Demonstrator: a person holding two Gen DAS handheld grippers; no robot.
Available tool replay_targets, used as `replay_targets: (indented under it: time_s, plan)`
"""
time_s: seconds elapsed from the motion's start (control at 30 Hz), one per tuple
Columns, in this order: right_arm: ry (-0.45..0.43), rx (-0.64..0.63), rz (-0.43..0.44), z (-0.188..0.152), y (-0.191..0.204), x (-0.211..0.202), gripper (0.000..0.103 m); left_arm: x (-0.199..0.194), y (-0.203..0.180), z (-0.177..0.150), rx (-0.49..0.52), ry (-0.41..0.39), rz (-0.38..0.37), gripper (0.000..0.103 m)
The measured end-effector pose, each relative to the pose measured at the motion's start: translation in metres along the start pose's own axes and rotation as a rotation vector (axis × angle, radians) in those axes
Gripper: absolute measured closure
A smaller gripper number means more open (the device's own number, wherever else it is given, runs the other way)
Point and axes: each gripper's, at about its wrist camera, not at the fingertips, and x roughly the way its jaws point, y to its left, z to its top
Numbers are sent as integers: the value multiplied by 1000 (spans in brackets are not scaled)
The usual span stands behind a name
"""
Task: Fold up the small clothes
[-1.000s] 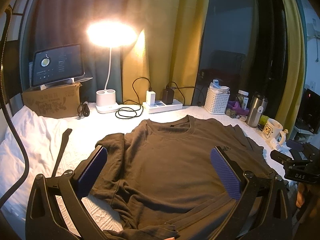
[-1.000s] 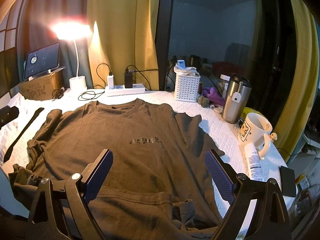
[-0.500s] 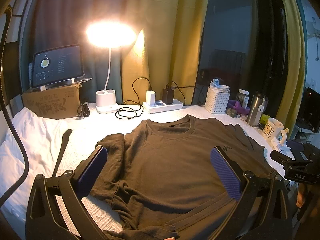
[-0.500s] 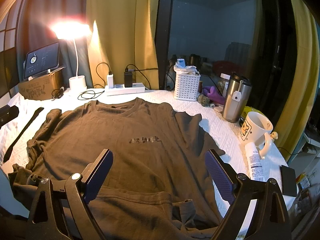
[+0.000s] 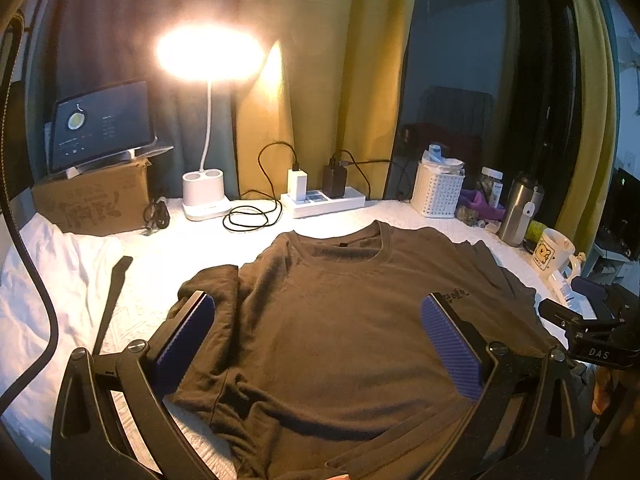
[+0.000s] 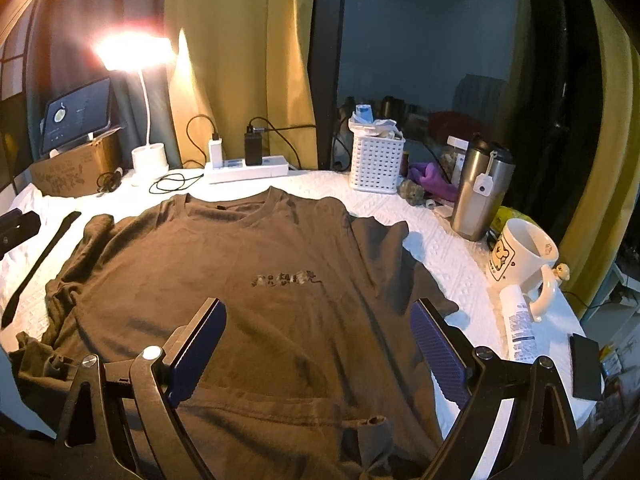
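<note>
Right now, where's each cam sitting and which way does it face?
Left wrist: on the left gripper, open above the brown T-shirt, facing its collar and the lamp; the right gripper's body at right edge.
Right wrist: on the right gripper, open, same heading, nearer the mug.
Shared: shirt, lamp, power strip.

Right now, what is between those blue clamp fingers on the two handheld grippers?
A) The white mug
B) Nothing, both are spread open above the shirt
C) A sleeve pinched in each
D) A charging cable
B: the left gripper and right gripper both stand wide open with only the brown T-shirt lying flat beneath them.
</note>
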Motion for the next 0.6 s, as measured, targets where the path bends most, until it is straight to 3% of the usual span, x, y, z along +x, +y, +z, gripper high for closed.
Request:
replay_targets:
  time_s: [0.6]
  plan:
    - [97,56,-38,30,-68,77,9,80,-19,24,16,110,21,1]
